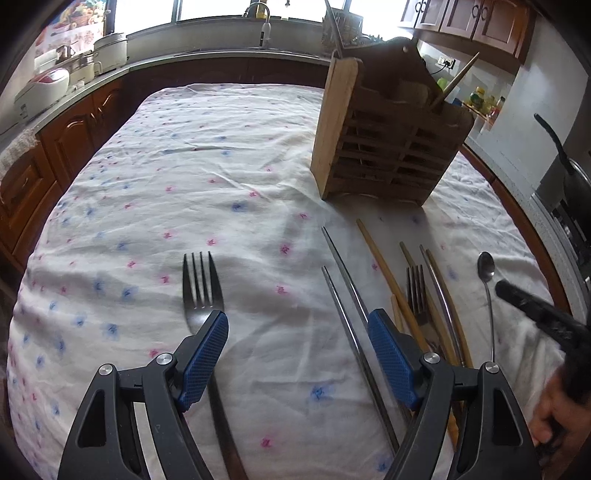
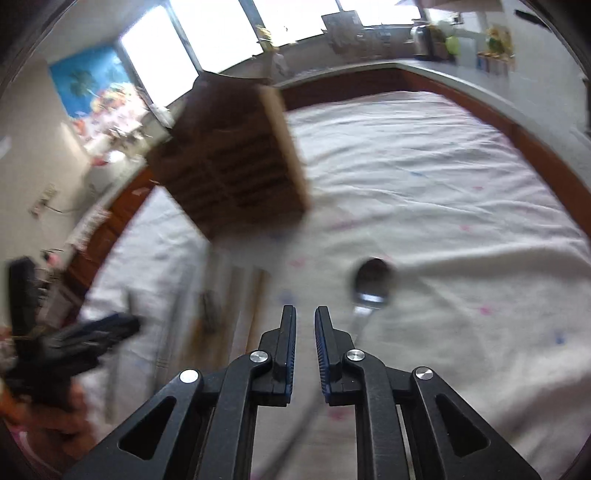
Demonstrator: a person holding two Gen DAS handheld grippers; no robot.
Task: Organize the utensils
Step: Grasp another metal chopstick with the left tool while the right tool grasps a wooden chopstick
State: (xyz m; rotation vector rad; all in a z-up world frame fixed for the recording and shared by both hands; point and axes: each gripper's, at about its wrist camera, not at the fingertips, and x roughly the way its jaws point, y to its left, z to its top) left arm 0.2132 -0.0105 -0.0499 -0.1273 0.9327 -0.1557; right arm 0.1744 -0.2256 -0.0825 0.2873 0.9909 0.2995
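Note:
A wooden slatted utensil holder (image 1: pixel 388 147) stands on the flowered tablecloth (image 1: pixel 184 184), with one chopstick sticking out of its top. My left gripper (image 1: pixel 297 325) is open and empty above the cloth. A steel fork (image 1: pixel 202 291) lies under its left finger. Two steel chopsticks (image 1: pixel 343 291), wooden chopsticks (image 1: pixel 388 280), a second fork (image 1: pixel 417 295) and a spoon (image 1: pixel 487 273) lie to the right. The right wrist view is blurred. My right gripper (image 2: pixel 305 314) is nearly shut with a narrow gap and holds nothing. The spoon (image 2: pixel 371 284) lies just right of its tips, and the holder (image 2: pixel 229 162) stands beyond.
Kitchen counters with wooden cabinets (image 1: pixel 74 133) ring the table, with appliances (image 1: pixel 107 48) at the far left and a sink tap (image 1: pixel 264 33) at the back. The other gripper (image 1: pixel 535 310) and a hand show at the right edge. A dark pan (image 1: pixel 569 166) stands at the right.

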